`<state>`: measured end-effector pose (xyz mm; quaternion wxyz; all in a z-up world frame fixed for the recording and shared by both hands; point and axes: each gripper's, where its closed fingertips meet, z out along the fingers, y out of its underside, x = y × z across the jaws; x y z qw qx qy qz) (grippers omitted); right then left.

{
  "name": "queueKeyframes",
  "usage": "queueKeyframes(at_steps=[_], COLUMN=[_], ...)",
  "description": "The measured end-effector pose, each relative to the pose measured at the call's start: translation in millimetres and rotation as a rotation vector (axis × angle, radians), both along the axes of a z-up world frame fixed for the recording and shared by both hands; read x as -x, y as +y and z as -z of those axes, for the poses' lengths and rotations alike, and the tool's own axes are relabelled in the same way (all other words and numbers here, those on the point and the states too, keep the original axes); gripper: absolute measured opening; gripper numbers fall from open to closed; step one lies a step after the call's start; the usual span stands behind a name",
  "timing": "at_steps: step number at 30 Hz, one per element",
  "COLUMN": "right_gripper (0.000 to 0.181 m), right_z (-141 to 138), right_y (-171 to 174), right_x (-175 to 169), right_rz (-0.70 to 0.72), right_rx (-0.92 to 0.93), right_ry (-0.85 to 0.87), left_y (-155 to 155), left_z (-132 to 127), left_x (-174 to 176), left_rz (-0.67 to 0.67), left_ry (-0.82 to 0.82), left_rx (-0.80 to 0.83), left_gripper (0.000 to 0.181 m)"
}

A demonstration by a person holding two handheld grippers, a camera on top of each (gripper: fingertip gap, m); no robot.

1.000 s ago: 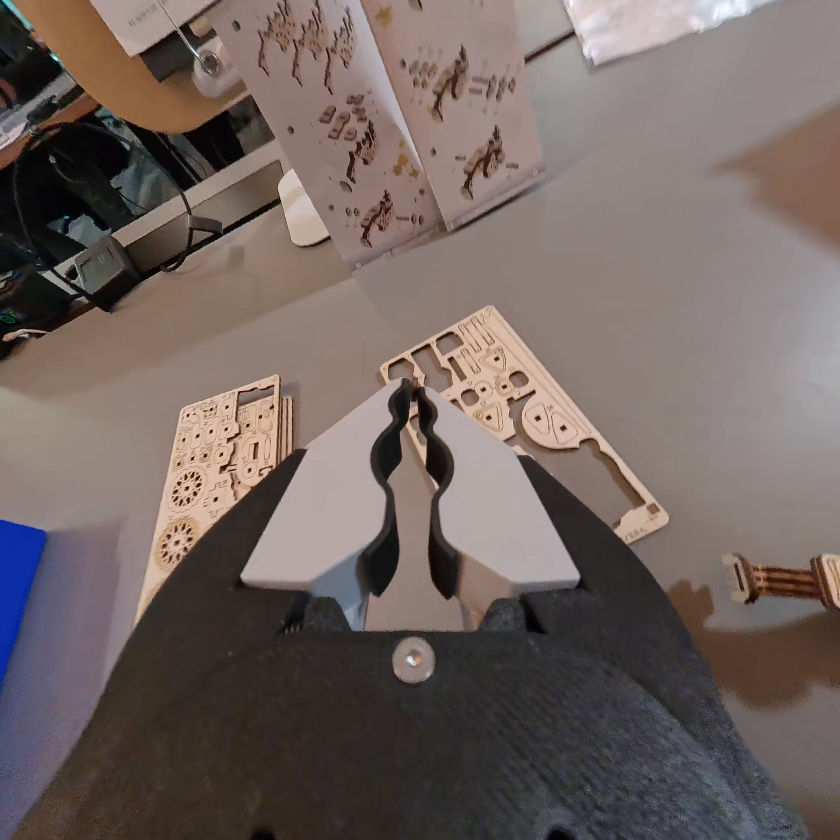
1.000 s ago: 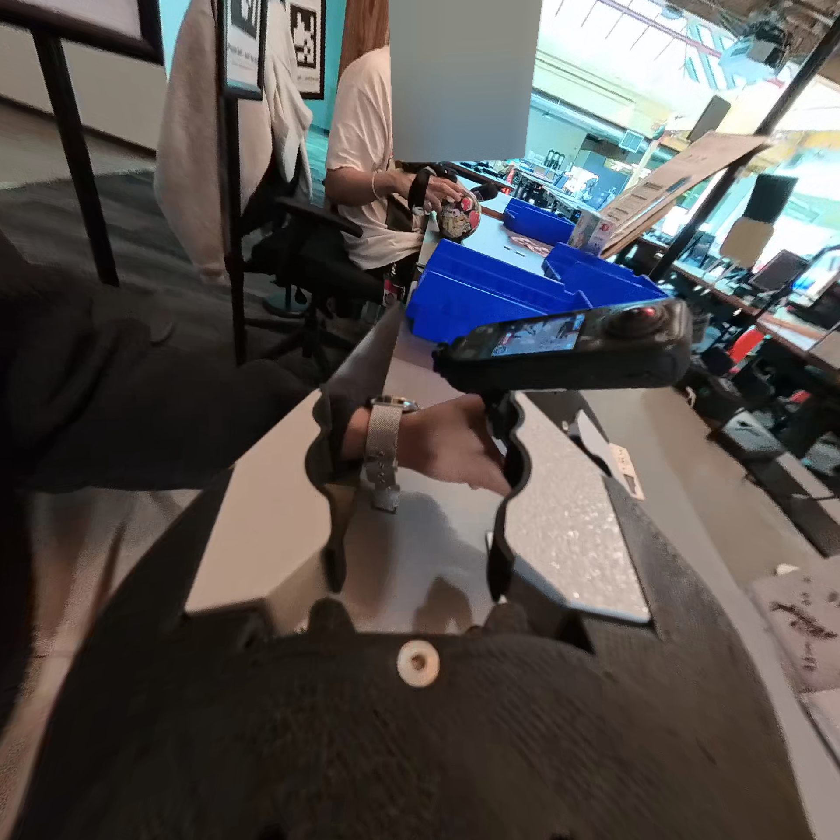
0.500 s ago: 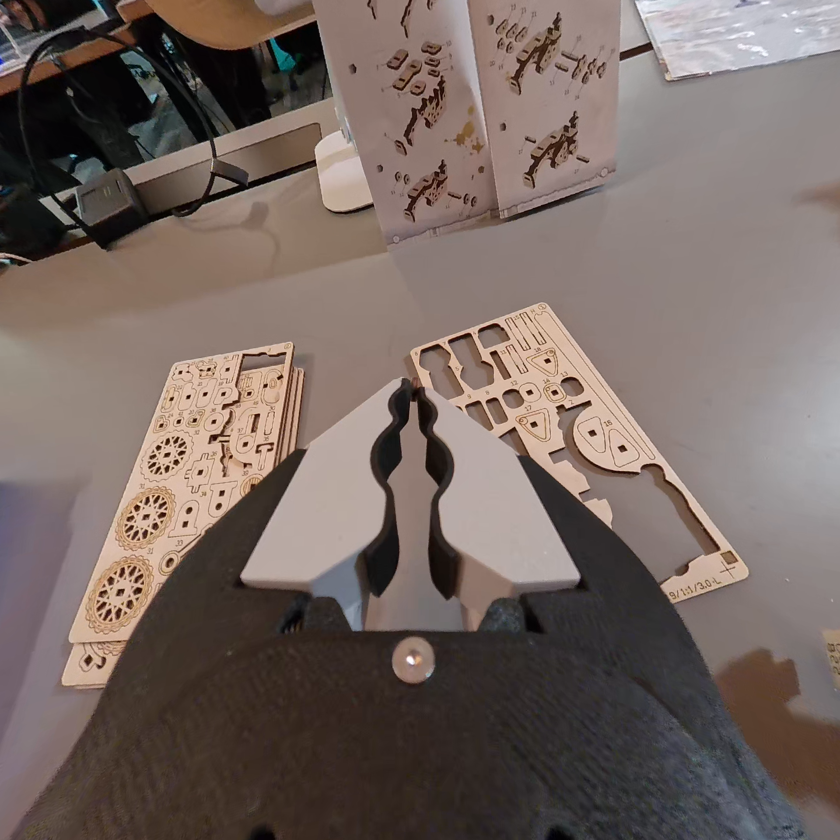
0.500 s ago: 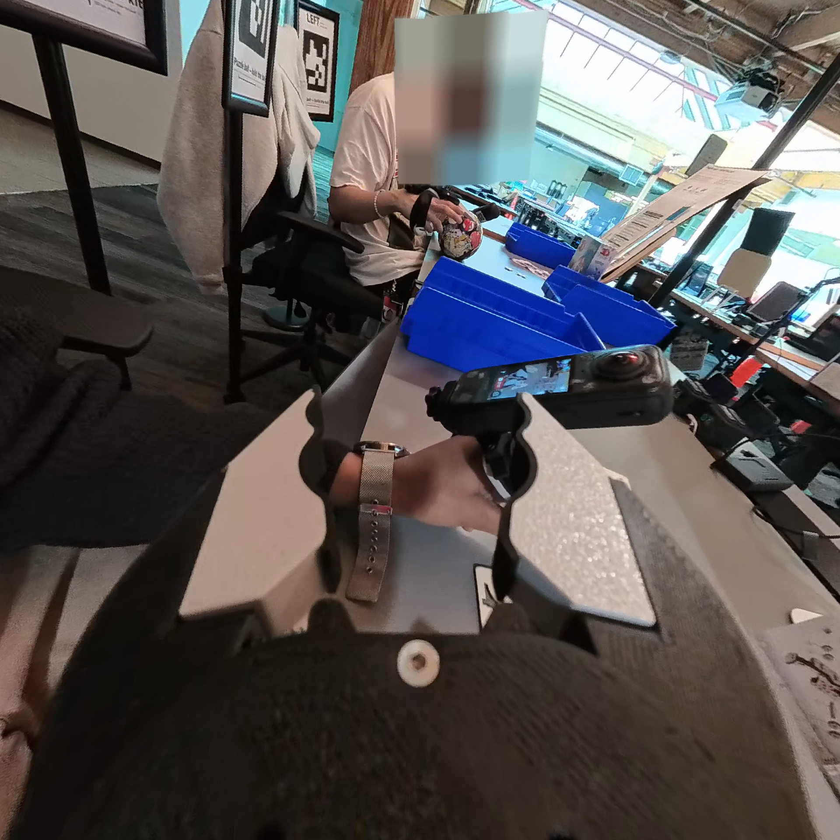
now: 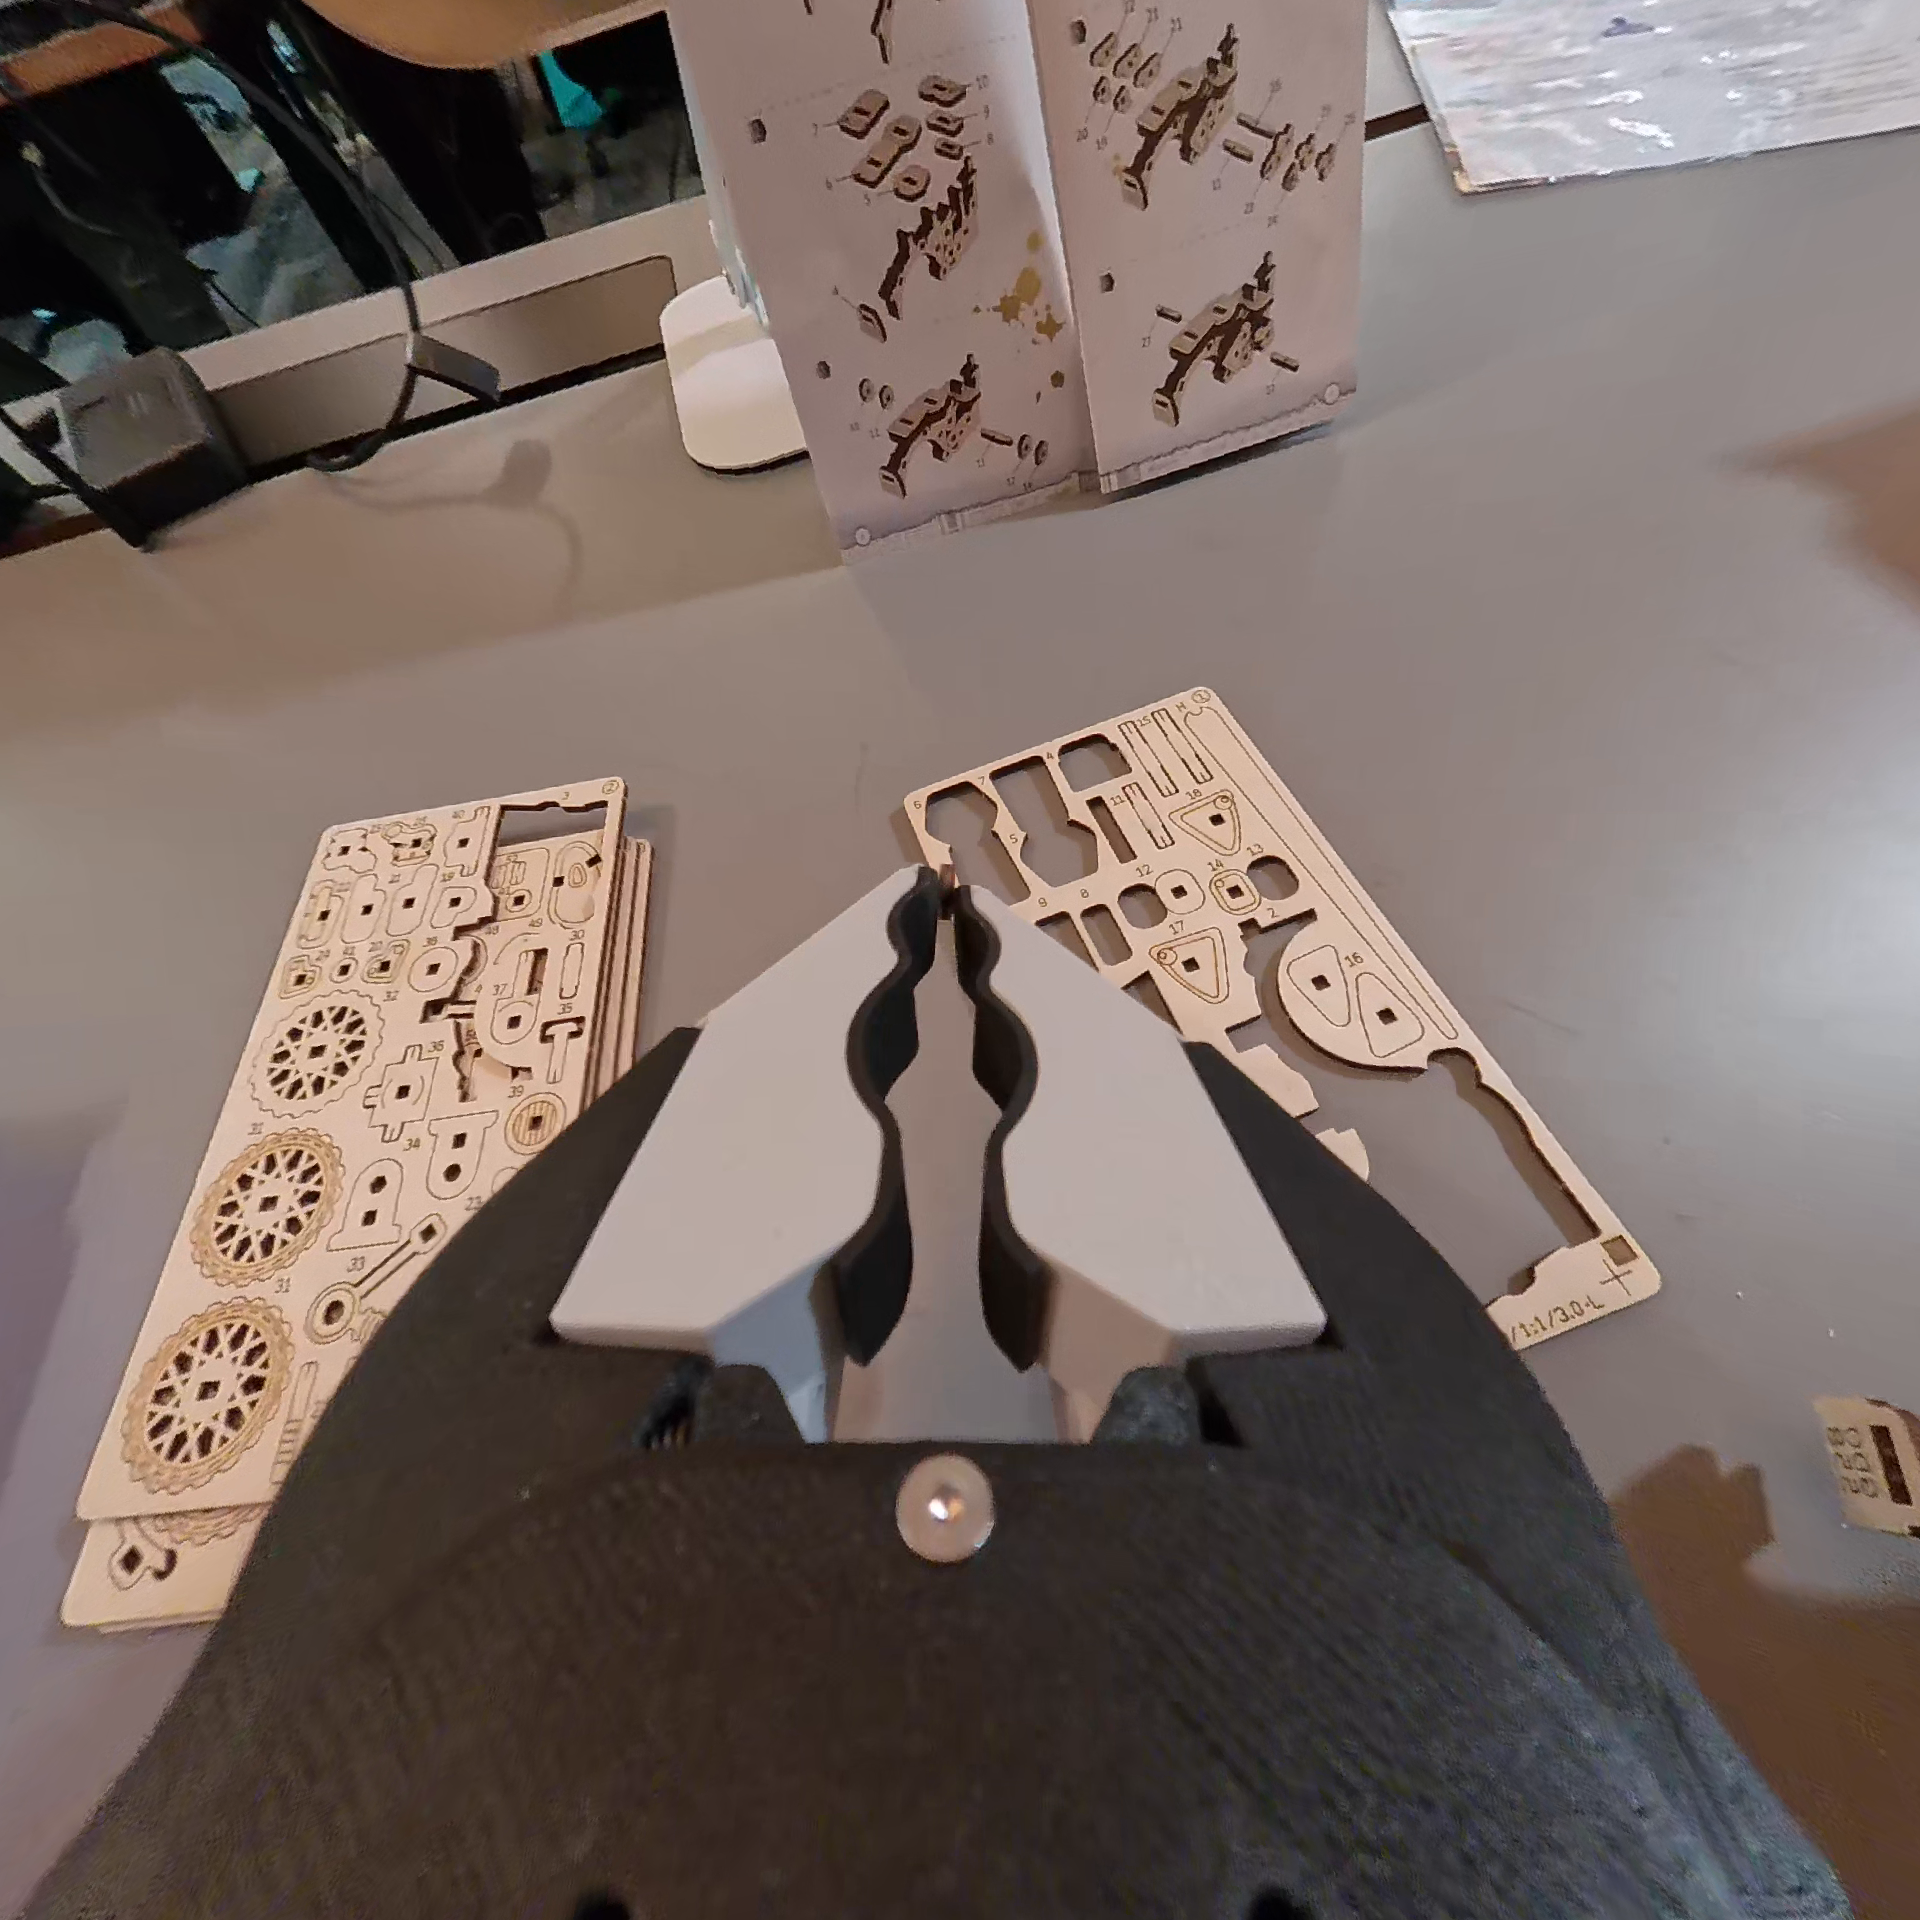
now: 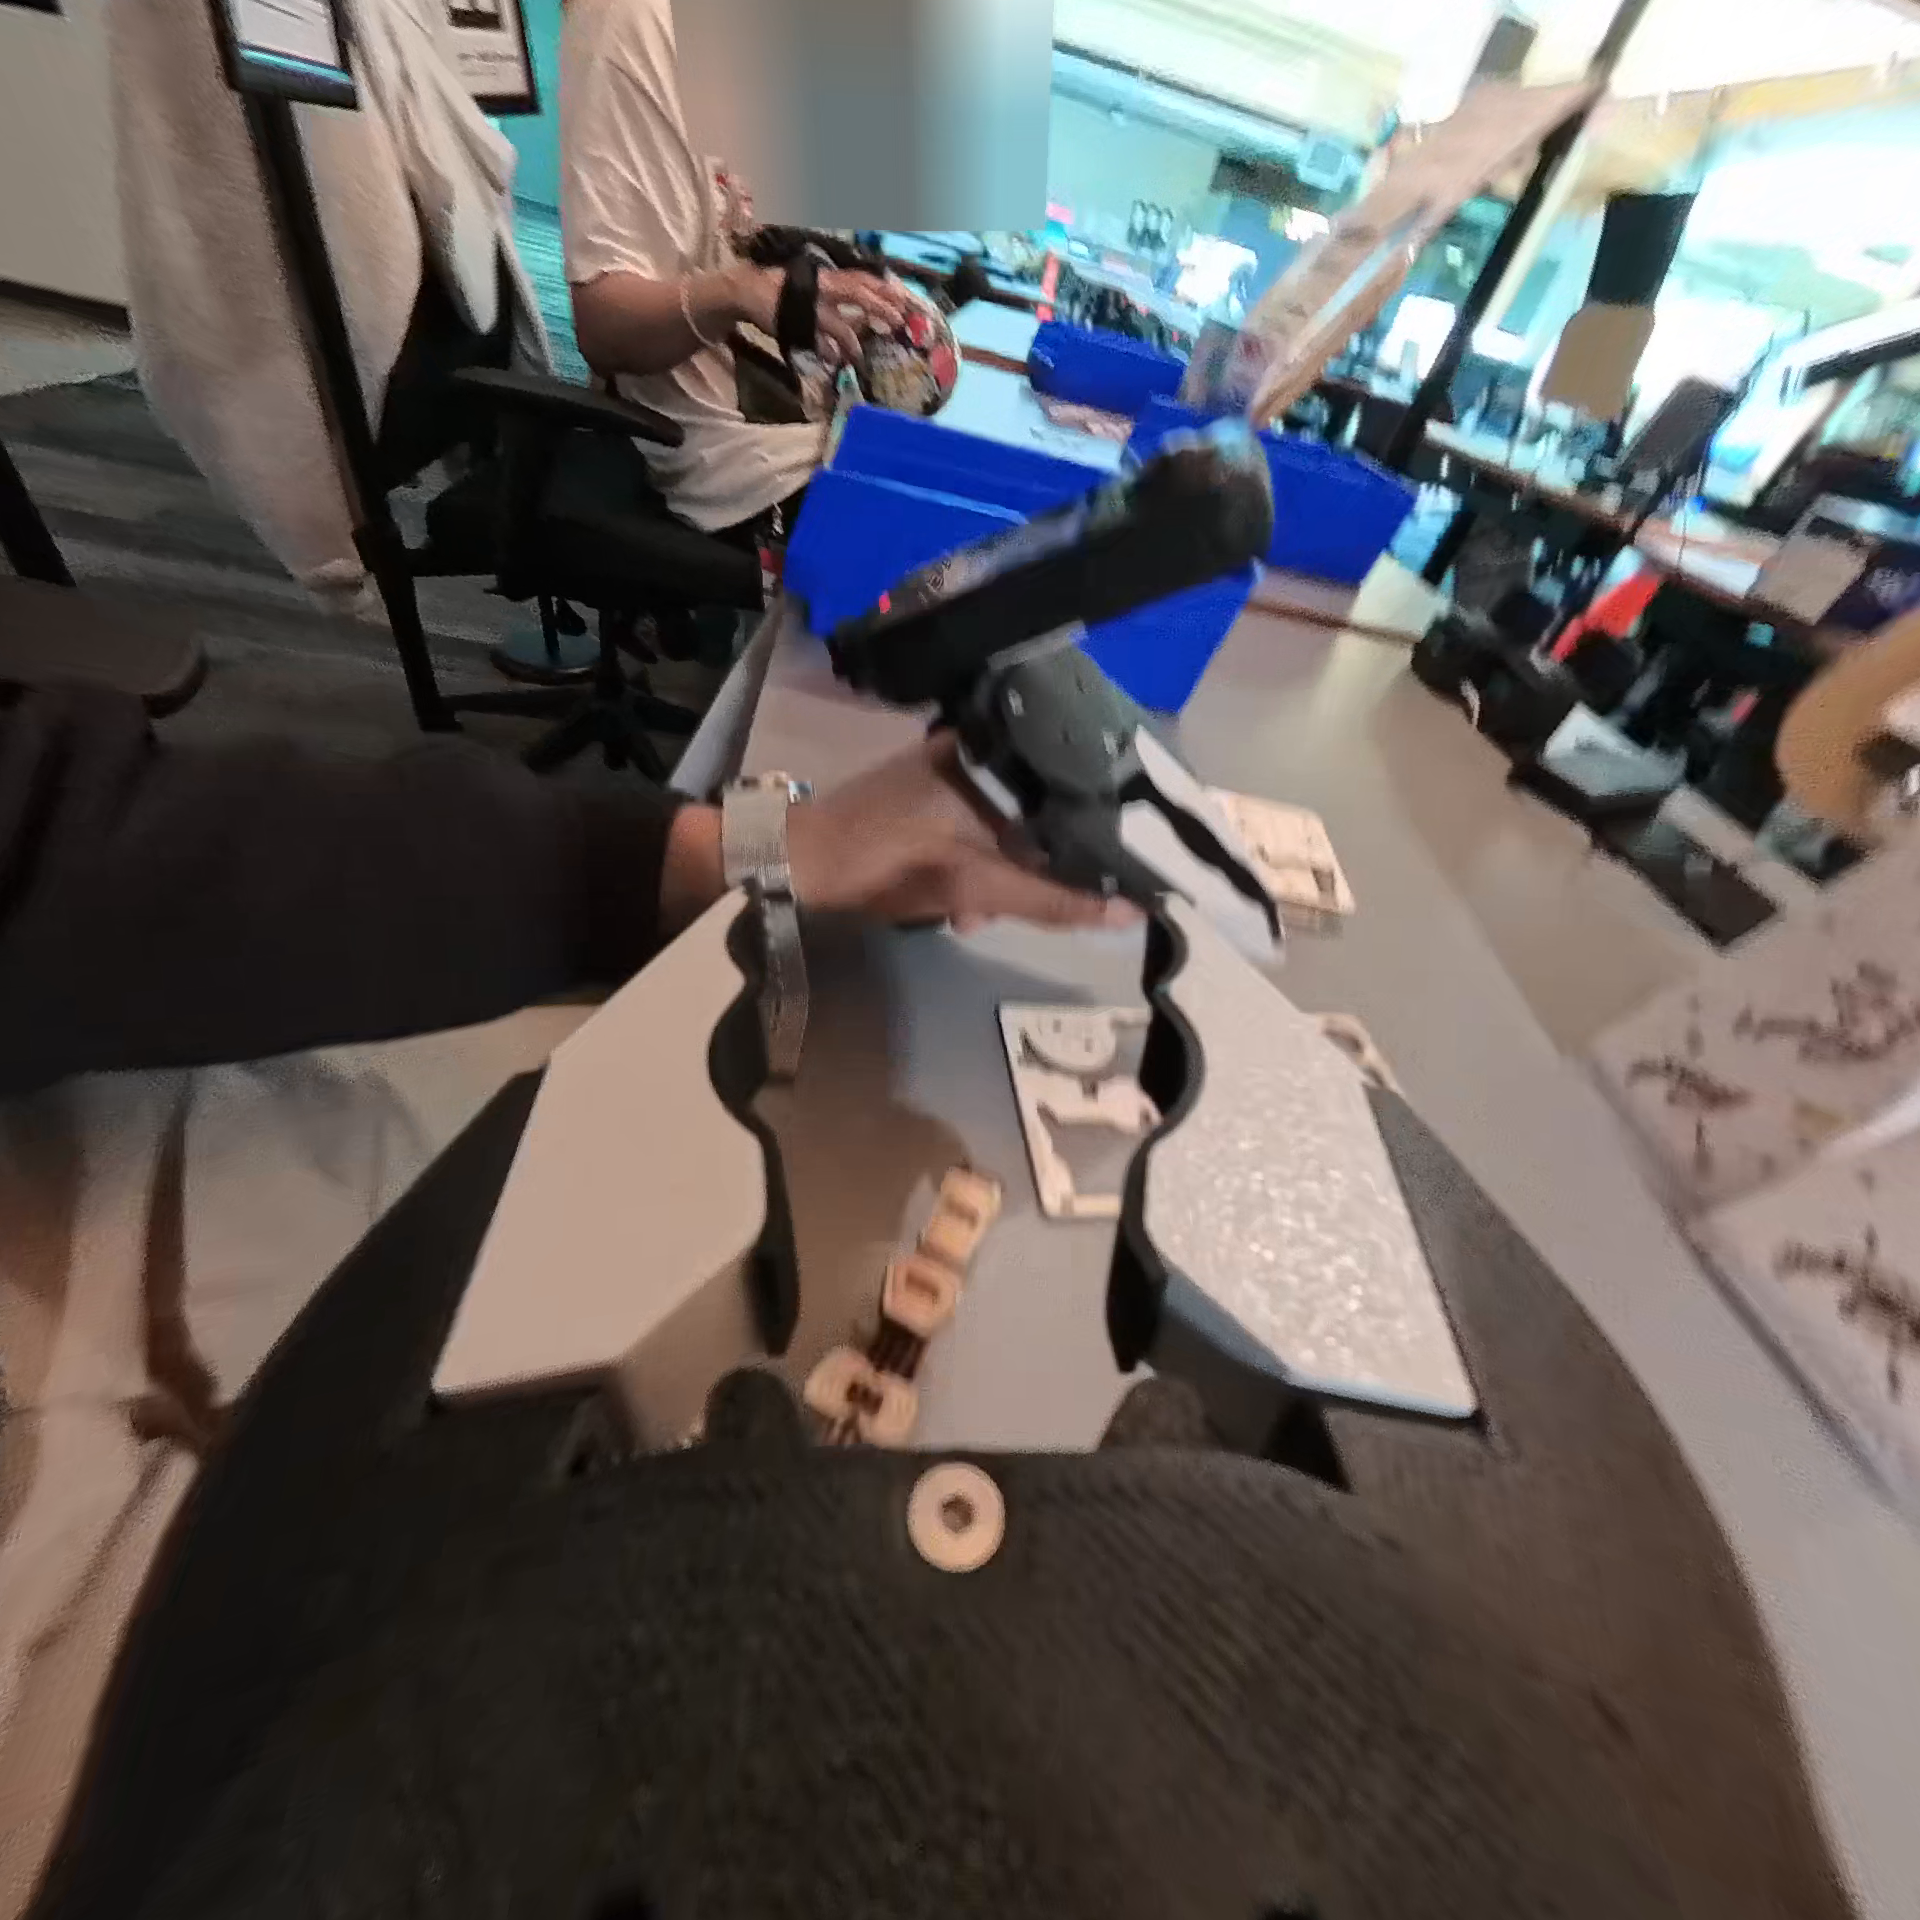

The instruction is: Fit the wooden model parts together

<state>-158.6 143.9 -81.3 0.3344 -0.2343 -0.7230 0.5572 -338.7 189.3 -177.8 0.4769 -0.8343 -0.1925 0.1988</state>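
My left gripper (image 5: 948, 891) is shut on a tiny wooden piece (image 5: 948, 879) at its tips and hovers over the grey table (image 5: 1558, 675), between two flat wooden part sheets. A stack of sheets with gear shapes (image 5: 343, 1122) lies to the left. A partly emptied sheet (image 5: 1340, 997) lies to the right. A small assembled wooden part (image 5: 1875, 1481) lies at the right edge. In the right wrist view, my right gripper (image 6: 951, 951) is open and empty above that assembled part (image 6: 920, 1288). The left gripper (image 6: 1247, 904) shows there too, held in a hand.
Two printed instruction sheets (image 5: 1049, 260) stand upright at the back of the table. A white stand base (image 5: 727, 405) sits behind them. Blue bins (image 6: 987, 499) stand at the table's far end, and a seated person (image 6: 665, 260) is beyond. Cables and a black box (image 5: 135, 426) lie at the back left. Tip to tip, the grippers are about 20 cm apart.
The right gripper has tipped down toward the table, so the assembled wooden part now shows between its fingers. The left gripper has drawn back over the sheets, still shut.
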Motion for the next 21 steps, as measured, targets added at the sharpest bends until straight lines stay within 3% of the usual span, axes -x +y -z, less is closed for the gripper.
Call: queueKeyframes(at_steps=[3,7,9,14,16,21], right_gripper=[0.056,0.073,0.068,0.054,0.042,0.032], right_z=[29,76,94,125,133,132], right_y=[27,40,42,42,42,53], right_x=[-14,-35,-39,-35,-36,-35], right_rz=[0.053,0.128,0.165,0.206,0.201,0.227], right_rx=[0.064,0.055,-0.042,-0.258,-0.260,-0.202], right_ry=[-0.162,-0.373,-0.402,-0.436,-0.472,-0.508], left_y=[1,2,2,2,2,2], left_z=[5,4,5,8,8,9], left_x=[0,-1,-1,0,0,1], left_rz=[0.012,0.017,0.017,0.016,0.020,0.021], left_ry=[-0.042,-0.037,-0.036,-0.051,-0.062,-0.098], left_rx=[0.009,0.012,0.018,0.028,0.021,0.012], left_gripper=[0.001,0.001,0.001,0.001,0.001,0.001])
